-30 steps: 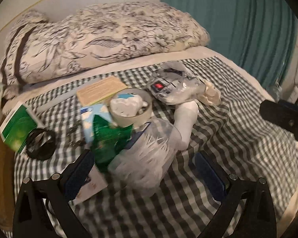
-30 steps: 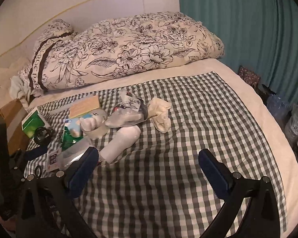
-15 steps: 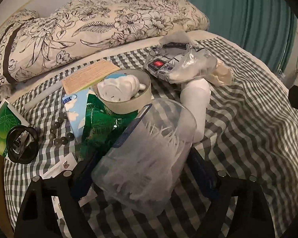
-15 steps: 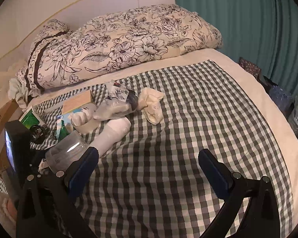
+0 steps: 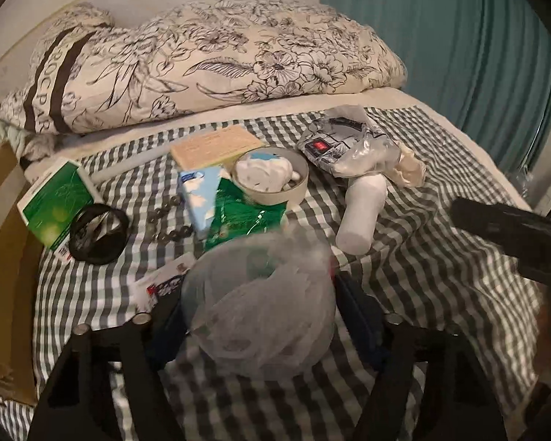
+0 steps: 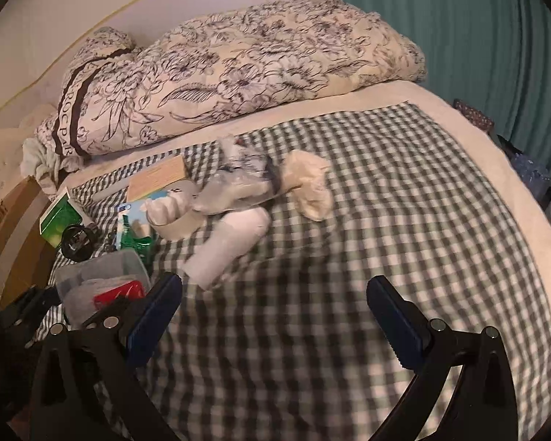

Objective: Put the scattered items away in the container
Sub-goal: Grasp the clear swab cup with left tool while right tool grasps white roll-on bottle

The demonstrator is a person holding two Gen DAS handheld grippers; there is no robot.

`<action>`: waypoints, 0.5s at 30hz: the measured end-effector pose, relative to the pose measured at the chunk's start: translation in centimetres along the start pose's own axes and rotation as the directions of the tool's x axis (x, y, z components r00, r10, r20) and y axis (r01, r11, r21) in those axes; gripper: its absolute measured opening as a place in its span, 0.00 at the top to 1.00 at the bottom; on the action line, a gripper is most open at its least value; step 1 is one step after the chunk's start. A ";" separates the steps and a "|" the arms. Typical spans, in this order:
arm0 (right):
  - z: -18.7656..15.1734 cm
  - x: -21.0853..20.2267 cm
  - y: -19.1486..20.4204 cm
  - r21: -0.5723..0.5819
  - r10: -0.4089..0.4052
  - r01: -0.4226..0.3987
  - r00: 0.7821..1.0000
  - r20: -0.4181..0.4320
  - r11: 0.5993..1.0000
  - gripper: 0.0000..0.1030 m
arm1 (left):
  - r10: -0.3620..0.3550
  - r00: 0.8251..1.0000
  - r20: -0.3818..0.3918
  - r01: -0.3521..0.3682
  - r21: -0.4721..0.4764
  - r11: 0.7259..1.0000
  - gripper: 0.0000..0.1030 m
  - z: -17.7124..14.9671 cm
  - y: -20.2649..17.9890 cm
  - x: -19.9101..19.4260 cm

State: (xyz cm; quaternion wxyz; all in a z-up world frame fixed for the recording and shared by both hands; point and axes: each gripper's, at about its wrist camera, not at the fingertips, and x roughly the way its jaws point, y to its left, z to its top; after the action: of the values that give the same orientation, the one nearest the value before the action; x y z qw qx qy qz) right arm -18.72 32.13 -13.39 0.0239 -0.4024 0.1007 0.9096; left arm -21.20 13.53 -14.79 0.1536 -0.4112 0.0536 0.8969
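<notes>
Closing around the clear round plastic tub (image 5: pixel 260 308), the left gripper (image 5: pixel 260 316) brackets it so it can serve as the bin, though pad contact is blurred. Beside it, the right gripper (image 6: pixel 272 312) hangs wide and empty over the checked blanket (image 6: pixel 385 202), free for the white cylinder (image 6: pixel 227 246).

Green-and-white checked bedspread (image 6: pixel 349 220), black-on-cream floral pillow (image 5: pixel 220 70), teal curtain (image 5: pixel 440 36)

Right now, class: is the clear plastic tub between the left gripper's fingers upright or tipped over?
Tipped. The clear plastic tub lies on its side on the checked cloth, between the closing left gripper.
</notes>
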 end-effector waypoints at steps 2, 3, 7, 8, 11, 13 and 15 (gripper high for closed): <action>0.3 1.6 0.9 0.019 0.016 -0.016 1.000 -0.024 1.000 0.02 | 0.001 1.000 -0.023 -0.001 -0.012 1.000 0.32 -0.2 0.6 0.4; 0.5 2.4 1.2 0.028 0.015 -0.014 0.999 -0.033 1.000 0.02 | -0.005 1.000 -0.020 0.005 -0.020 1.000 0.32 -0.4 0.9 0.6; 0.9 6.1 2.1 0.083 -0.025 0.031 0.997 -0.073 0.996 0.03 | -0.038 0.999 -0.034 0.038 -0.025 0.999 0.33 -0.8 1.0 1.6; 1.0 6.8 2.1 0.093 -0.033 0.040 0.996 -0.077 0.995 0.07 | -0.034 0.998 -0.043 0.033 -0.022 0.999 0.33 -1.0 0.8 2.1; 1.0 8.9 1.9 0.109 -0.056 0.068 0.992 -0.110 0.992 0.13 | -0.052 0.996 -0.065 0.049 -0.046 0.998 0.33 -1.4 0.8 3.8; 1.0 9.5 1.7 0.110 -0.060 0.071 0.993 -0.103 0.991 0.15 | -0.066 0.995 -0.072 0.061 -0.066 0.996 0.33 -1.7 1.1 4.5; 0.9 9.5 1.8 0.086 -0.057 0.064 0.995 -0.077 0.994 0.26 | -0.071 0.996 -0.062 0.066 -0.083 0.994 0.33 -1.8 1.3 4.7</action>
State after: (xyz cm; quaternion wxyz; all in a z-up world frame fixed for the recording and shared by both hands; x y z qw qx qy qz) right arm -26.03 30.19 -19.46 0.0655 -0.4375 0.1293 0.8875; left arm -23.20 13.00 -19.51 0.1656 -0.4475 0.0081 0.8788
